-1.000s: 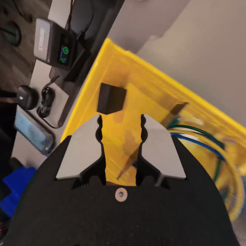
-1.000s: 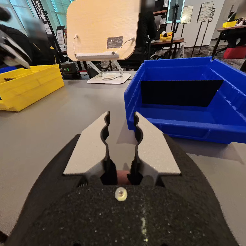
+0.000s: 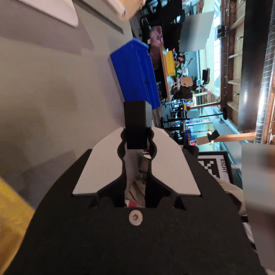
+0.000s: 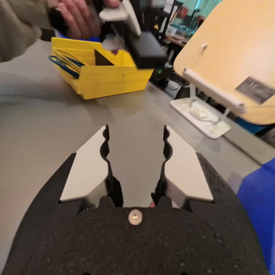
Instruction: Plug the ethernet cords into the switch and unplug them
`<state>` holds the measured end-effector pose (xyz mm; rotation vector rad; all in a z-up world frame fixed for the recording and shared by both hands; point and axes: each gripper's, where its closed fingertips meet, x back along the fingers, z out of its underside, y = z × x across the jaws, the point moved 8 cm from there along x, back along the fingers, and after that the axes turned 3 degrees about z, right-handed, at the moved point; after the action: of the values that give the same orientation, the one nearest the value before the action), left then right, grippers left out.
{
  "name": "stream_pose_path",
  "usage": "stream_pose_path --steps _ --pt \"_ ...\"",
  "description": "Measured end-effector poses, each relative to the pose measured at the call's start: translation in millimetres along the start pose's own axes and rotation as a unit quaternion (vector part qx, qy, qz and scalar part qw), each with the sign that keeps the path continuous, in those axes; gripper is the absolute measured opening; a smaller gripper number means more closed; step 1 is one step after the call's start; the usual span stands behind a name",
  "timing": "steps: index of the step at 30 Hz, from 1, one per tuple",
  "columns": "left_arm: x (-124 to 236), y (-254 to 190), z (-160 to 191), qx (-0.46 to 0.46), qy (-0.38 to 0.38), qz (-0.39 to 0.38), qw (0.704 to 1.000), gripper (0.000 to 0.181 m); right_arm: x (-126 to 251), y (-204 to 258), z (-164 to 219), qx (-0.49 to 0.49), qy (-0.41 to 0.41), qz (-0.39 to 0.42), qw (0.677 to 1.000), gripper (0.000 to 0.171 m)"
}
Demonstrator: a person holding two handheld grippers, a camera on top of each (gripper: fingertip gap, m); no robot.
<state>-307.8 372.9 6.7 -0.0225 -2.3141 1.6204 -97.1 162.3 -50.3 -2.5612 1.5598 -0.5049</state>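
Switch (image 3: 134,126), a black box, pinched between the fingers of the left gripper (image 3: 136,134), held in the air above the grey desk (image 4: 44,119). Yellow bin (image 4: 110,80) at 11 o'clock in the right wrist view, holding coiled blue and yellow ethernet cords (image 4: 65,62). Right gripper (image 4: 135,128) over bare desk, fingers spread wide, holding nothing.

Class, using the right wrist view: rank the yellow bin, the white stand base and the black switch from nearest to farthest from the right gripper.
1. White stand base, ahead right of the right gripper.
2. Yellow bin, ahead left.
3. Black switch, held up beyond the bin.
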Motion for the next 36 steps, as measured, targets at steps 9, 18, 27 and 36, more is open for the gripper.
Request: stream_pose_path --steps 9,18,27,36 --pt "-60.5 -17.4 58.3 -0.425 0.156 -0.234 0.86 0.027 -35.8 -10.9 -19.4 -0.096 0.006 -0.101 0.99 0.069" --pt "-97.1 -33.6 109.1 -0.618 0.348 -0.277 0.648 0.027 -62.4 13.7 -17.5 0.004 0.109 -0.263 0.959 0.049" --pt "-64.4 -36.6 91.3 -0.529 0.168 -0.201 0.807 0.047 -50.9 -24.7 -8.0 -0.06 0.002 -0.222 0.973 0.027" --pt "-84.5 -23.4 132.9 -0.538 0.14 -0.07 0.828 0.03 -21.2 -9.3 -14.7 -0.216 -0.178 -0.335 0.9 0.027"
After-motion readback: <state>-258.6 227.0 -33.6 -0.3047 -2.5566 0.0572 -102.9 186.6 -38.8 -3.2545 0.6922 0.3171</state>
